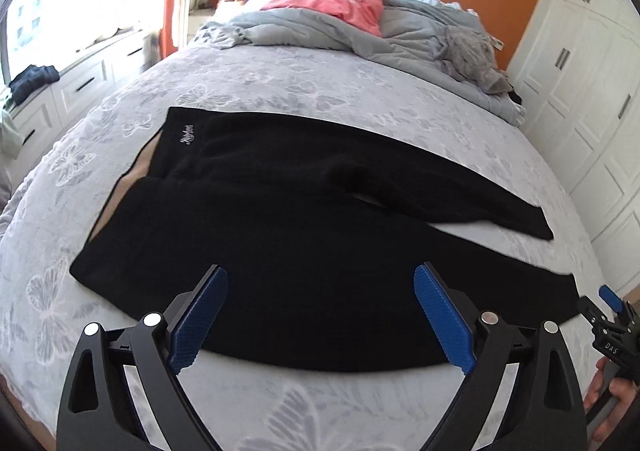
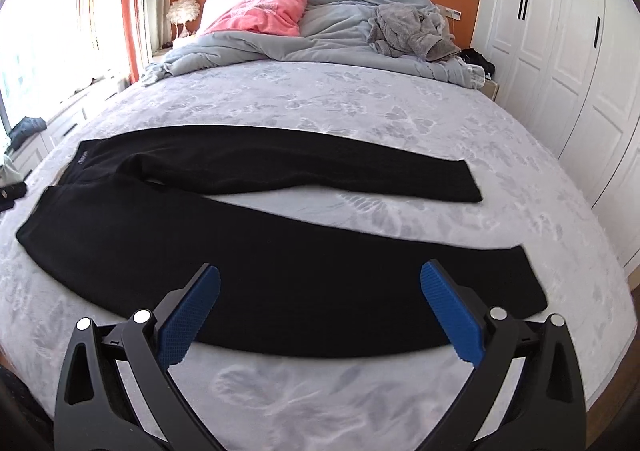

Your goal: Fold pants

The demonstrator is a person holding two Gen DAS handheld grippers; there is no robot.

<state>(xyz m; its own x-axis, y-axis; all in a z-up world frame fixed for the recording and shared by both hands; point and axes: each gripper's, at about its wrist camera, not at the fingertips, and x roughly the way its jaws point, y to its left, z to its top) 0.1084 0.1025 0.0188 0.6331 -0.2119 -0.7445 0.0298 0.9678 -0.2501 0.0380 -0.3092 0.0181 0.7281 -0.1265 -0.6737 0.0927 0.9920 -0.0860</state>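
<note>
Black pants [image 1: 304, 235] lie flat across the bedspread [image 1: 280, 75], legs splayed; waistband script illegible. Left gripper [image 1: 320, 315] and right gripper [image 2: 320, 311] hover above, jaws wide apart, holding nothing; right gripper marked "DAS"

text: "DAS" | on: right hand-held gripper [image 1: 612, 305] | pants [image 1: 280, 251] logo: unreadable
</note>
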